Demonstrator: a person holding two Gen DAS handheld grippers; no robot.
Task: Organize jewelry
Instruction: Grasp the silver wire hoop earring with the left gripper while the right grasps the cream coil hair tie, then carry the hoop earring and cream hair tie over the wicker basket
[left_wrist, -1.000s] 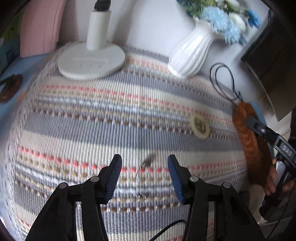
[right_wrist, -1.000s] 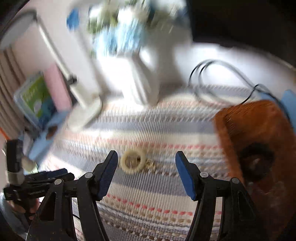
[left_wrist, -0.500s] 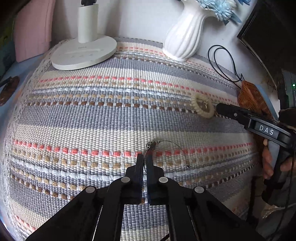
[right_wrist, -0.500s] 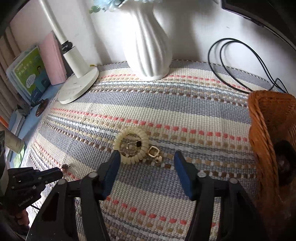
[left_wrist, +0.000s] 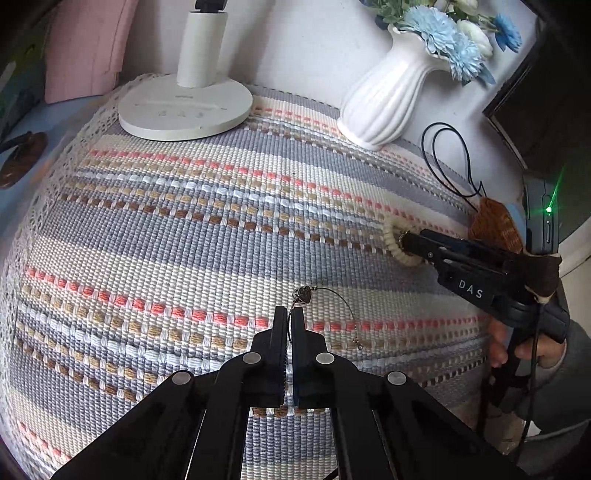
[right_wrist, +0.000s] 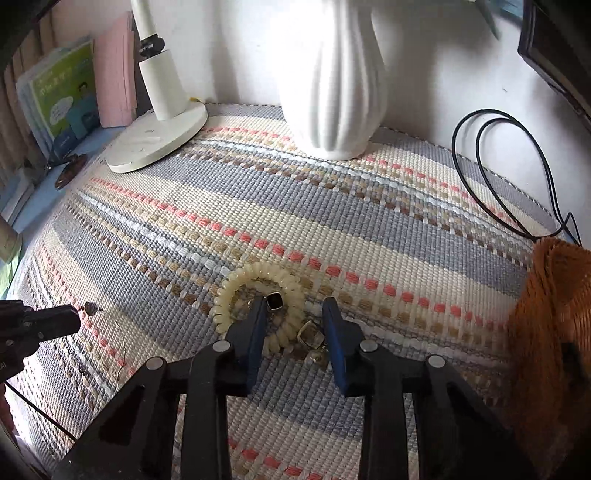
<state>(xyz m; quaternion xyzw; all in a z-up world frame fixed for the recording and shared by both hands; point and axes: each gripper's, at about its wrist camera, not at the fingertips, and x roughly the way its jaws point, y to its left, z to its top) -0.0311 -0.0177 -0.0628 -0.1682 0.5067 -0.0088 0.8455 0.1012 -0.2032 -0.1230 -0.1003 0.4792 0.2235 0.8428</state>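
Observation:
My left gripper (left_wrist: 289, 314) is shut on a thin wire necklace (left_wrist: 334, 295) with a small dark heart pendant (left_wrist: 303, 294); its loose end trails on the striped woven mat (left_wrist: 184, 221). My right gripper (right_wrist: 293, 314) is open, low over a cream coiled bracelet (right_wrist: 251, 280), with its fingertips either side of a dark square earring (right_wrist: 275, 301) and gold earrings (right_wrist: 310, 334). The bracelet (left_wrist: 393, 240) and right gripper (left_wrist: 410, 242) also show in the left wrist view. A wicker basket (right_wrist: 546, 314) stands at the mat's right edge.
A white ribbed vase (left_wrist: 384, 99) with blue flowers and a white lamp base (left_wrist: 184, 107) stand at the back of the mat. A black cable (right_wrist: 509, 166) loops at the back right. Books (right_wrist: 74, 92) stand at the left.
My left gripper closed on the necklace wire and lifted it slightly. My right gripper moved down and forward over the bracelet and earrings, narrowing its opening.

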